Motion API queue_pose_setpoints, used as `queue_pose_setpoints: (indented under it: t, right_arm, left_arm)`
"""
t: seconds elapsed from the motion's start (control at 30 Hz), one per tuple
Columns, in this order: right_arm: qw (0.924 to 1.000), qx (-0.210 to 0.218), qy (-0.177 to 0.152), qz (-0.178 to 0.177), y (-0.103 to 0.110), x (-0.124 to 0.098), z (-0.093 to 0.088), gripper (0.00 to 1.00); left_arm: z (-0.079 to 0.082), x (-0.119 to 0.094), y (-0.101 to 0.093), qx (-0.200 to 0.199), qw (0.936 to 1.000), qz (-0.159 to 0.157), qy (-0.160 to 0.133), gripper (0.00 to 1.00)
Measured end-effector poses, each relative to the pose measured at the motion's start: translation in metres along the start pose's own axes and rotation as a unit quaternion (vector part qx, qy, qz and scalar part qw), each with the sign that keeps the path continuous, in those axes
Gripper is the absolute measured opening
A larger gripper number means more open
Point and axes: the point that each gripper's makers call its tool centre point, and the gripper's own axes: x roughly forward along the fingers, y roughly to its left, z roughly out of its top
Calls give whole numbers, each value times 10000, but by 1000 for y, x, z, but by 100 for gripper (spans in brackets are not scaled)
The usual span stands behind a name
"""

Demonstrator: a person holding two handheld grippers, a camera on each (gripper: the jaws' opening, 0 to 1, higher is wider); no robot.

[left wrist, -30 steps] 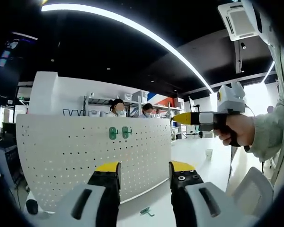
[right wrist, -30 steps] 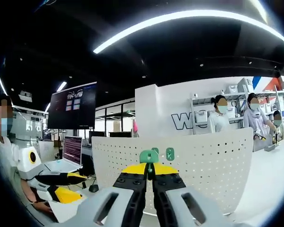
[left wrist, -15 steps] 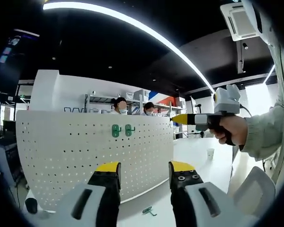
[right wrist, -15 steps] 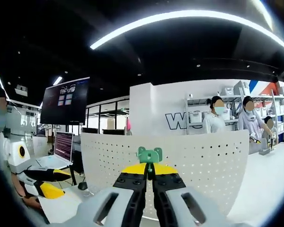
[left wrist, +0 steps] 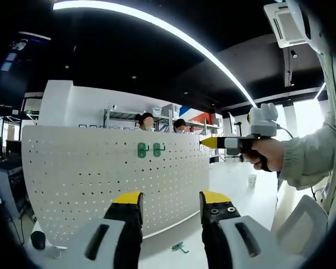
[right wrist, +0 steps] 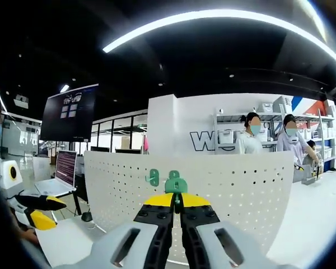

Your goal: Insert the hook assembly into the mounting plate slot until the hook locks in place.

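1. In the left gripper view, the left hand-held gripper (left wrist: 168, 204) stood with its yellow-tipped jaws spread wide apart, nothing between them.
2. In the right gripper view, the right hand-held gripper (right wrist: 177, 203) had its jaws pressed together on the base of a green hook (right wrist: 176, 185), which stuck up just above the tips.
3. On the white worktop (left wrist: 185, 259), just in front of the left jaws, lay a loose green hook (left wrist: 179, 246), near the foot of the pegboard.
4. The white pegboard (left wrist: 89, 190) stood upright on the worktop beyond the jaws, curved by the lens, its face full of small holes.
5. Two mounted hooks (left wrist: 149, 149) sat side by side near the pegboard's top edge; in the right gripper view one of them showed just left of the held hook, and the second was partly hidden behind it.
6. In the left gripper view the right hand-held gripper came in from the right, gripped by a hand (left wrist: 266, 154) in a pale sleeve, its tip pointing towards the pegboard's upper right corner but apart from it.
7. Behind the pegboard, people stood before shelving (right wrist: 274, 120) against a white wall.
8. At far left in the right gripper view a laptop (right wrist: 61, 171) sat open on a desk, a dark screen (right wrist: 70, 114) above it.
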Motion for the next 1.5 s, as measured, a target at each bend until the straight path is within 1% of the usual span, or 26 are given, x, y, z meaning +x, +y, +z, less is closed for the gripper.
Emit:
queue_pose_setpoints:
  t: [0.4,0.5,0.67,0.97,1.2,1.5]
  right_arm:
    - [9999,-76,47,-120,-16,20,-9,1]
    - [9998,-100,53,-136,-18,26,-10,1]
    - [9998,-73,40,-161,-19,35,-12,1]
    - [9997,-57,69,-207,-19,49,-21,1]
    - [9996,-9,26,-285,-23,59,-20,1]
    - [9991,-19,-63,-425,-30,80,-16,1]
  left_arm:
    - [-4,-2,9,-10,9998,169,42,43]
    - [-8,-3,14,-25,9998,207,60,43]
    - [-11,-4,21,-41,9996,279,72,43]
    - [-15,-6,31,-56,9991,412,84,43]
    - [-15,-8,35,-67,9988,470,76,43]
    - [-17,-10,43,-87,9984,550,81,43]
